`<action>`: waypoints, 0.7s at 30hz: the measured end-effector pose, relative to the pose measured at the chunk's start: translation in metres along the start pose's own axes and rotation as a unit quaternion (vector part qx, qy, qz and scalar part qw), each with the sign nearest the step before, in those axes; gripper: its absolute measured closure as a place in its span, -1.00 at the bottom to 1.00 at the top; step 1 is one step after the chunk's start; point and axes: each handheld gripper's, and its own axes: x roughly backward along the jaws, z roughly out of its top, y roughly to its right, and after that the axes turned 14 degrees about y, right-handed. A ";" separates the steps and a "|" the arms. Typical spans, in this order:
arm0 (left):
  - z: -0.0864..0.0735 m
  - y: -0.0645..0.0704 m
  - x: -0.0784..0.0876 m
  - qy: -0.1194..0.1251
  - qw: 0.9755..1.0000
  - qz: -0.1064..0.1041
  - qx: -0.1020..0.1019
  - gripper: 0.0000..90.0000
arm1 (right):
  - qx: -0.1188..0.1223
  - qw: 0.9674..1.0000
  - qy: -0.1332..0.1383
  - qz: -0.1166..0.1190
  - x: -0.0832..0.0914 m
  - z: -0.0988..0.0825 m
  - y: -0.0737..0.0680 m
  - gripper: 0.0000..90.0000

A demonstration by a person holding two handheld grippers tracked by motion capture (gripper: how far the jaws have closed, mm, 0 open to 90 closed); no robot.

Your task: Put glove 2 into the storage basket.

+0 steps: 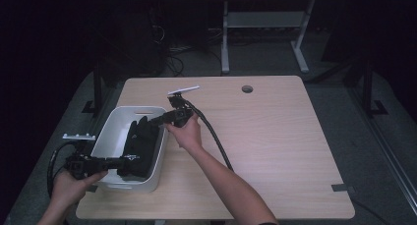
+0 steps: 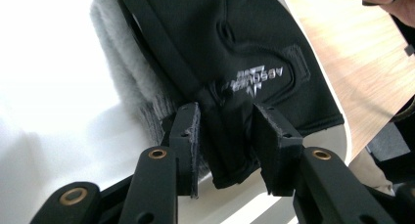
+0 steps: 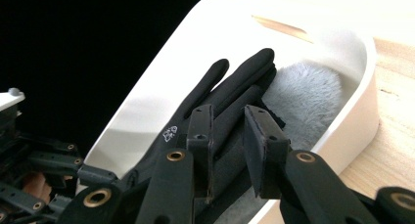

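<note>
Gloves lay lengthwise in the white bin, cuffs toward the left gripper, whose jaws pinched the cuff edge, fingertips toward the right gripper, jaws apart around a finger — each hand nearest its own end.

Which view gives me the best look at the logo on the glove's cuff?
The left gripper view: the white logo sits close and sharp on the glove, just past the left gripper. The high view shows it as a faint speck; the right gripper view shows the glove's fingers and a small mark instead.
</note>
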 end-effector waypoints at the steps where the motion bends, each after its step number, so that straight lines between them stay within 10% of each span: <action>1: 0.001 0.000 0.001 0.005 1.000 0.001 0.004 0.39 | -0.001 1.000 0.001 0.002 0.001 0.001 0.000 0.63; 21: 0.029 0.021 0.007 0.049 0.998 -0.033 -0.005 0.15 | -0.021 0.999 0.034 0.022 0.039 0.010 0.012 0.39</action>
